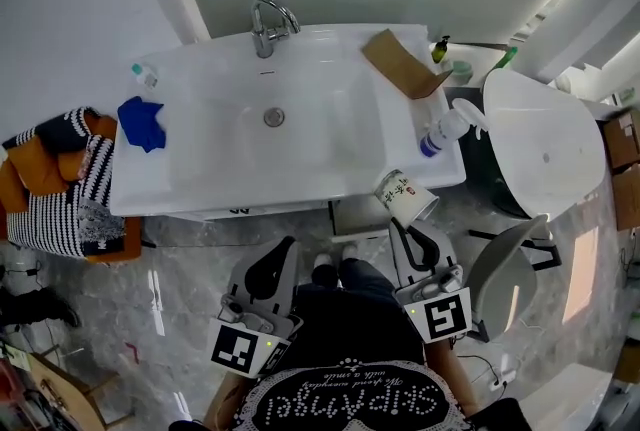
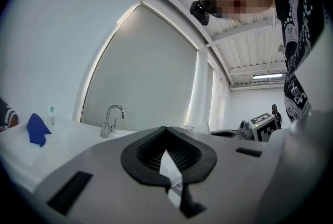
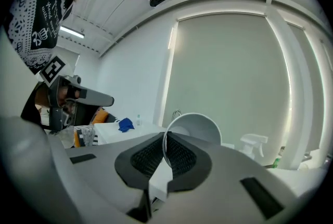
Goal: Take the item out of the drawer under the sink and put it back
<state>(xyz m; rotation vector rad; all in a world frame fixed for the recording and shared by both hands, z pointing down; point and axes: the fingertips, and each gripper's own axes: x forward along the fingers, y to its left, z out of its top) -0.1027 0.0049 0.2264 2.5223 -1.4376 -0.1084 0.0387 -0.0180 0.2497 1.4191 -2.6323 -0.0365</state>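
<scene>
Cup [image 1: 405, 196] is out of the drawer [image 1: 358, 217], pinched by its rim in the right gripper [image 3: 165, 141]; left gripper [image 2: 166, 134] closed, empty; returning it remains.

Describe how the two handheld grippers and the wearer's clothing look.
The left gripper and right gripper match. Each has a light grey plastic body with black curved parts, and broad grey jaws faced with ribbed black pads. Each carries a cube with black-and-white square markers at its rear: the left cube and the right cube. The person wears a black top printed with white lettering and dots.
</scene>
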